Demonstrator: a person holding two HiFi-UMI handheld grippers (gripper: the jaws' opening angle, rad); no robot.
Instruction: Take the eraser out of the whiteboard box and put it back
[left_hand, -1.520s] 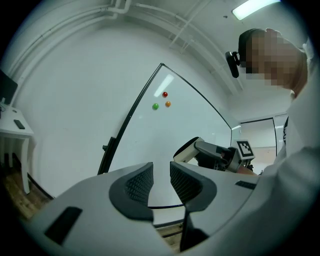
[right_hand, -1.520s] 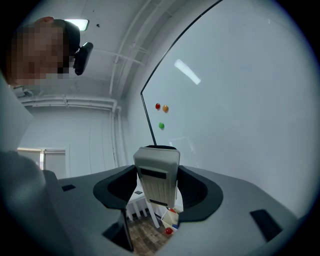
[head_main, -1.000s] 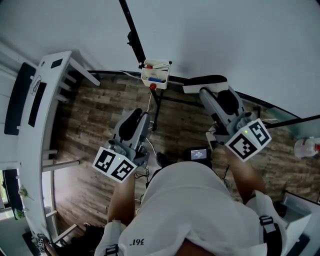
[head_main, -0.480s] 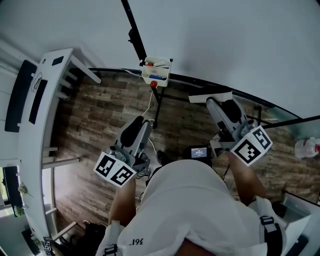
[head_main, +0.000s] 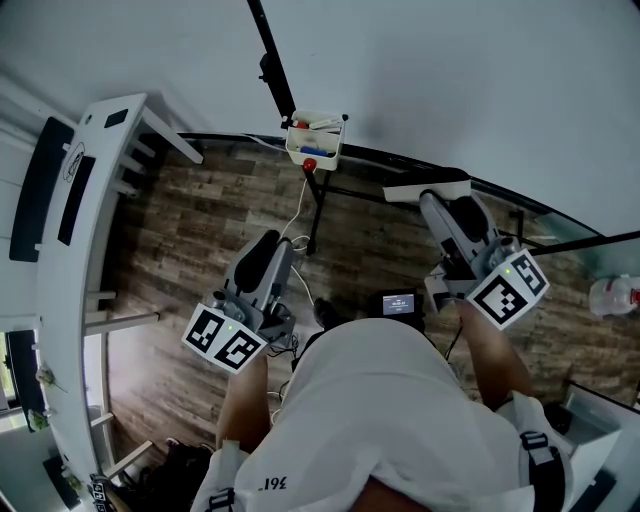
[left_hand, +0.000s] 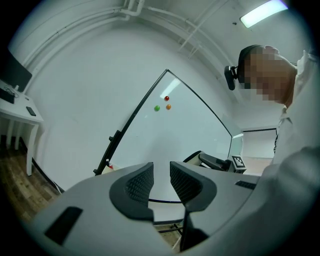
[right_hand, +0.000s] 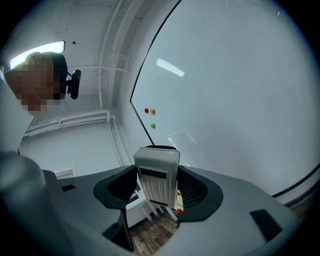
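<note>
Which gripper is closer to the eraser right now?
Right. The right gripper is clamped on the eraser, which stands between its jaws. The left gripper, jaws apart and empty, hangs off to the eraser's left, lower in the head view.

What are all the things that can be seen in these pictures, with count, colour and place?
whiteboard: one, white, black-framed, ahead.
whiteboard box: one, white, at the whiteboard's lower edge.
eraser: one, white, held in the right tongs.
magnets: three, red, orange, green, on the whiteboard.
desk: one, white, far left.
floor: one, brown wood, below.
left tongs: one, grey, open, empty.
right tongs: one, grey, shut on the eraser.
</note>
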